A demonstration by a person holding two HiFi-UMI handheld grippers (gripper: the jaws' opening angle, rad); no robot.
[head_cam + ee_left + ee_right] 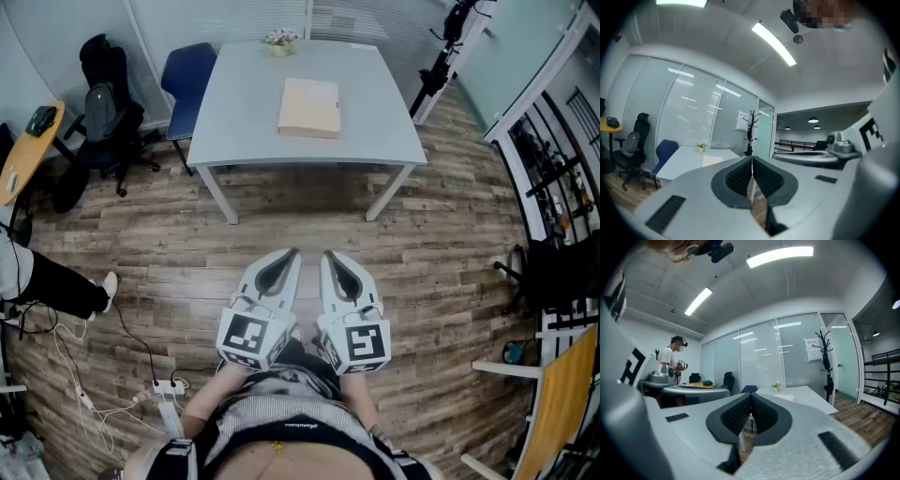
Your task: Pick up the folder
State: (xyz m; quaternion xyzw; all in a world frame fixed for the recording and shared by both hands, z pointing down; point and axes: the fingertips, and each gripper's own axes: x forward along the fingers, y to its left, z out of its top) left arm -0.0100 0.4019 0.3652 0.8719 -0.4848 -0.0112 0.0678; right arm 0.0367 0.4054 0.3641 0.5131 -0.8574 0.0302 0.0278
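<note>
A beige folder (310, 107) lies flat in the middle of a pale grey table (234, 131) well ahead of me. Both grippers are held side by side close to my body, over the wooden floor and far short of the table. My left gripper (292, 253) is shut with nothing between its jaws, and my right gripper (328, 255) is shut and empty too. In the left gripper view the folder (712, 160) shows as a pale slab on the table top beyond the closed pads (740, 177). The right gripper view shows the folder (786, 397) small on the table (806, 394).
A small flower pot (280, 41) stands at the table's far edge. A blue chair (190, 79) sits at the table's left, black office chairs (103, 117) further left. A coat stand (441, 56) rises at the right. Cables and a power strip (164, 385) lie on the floor.
</note>
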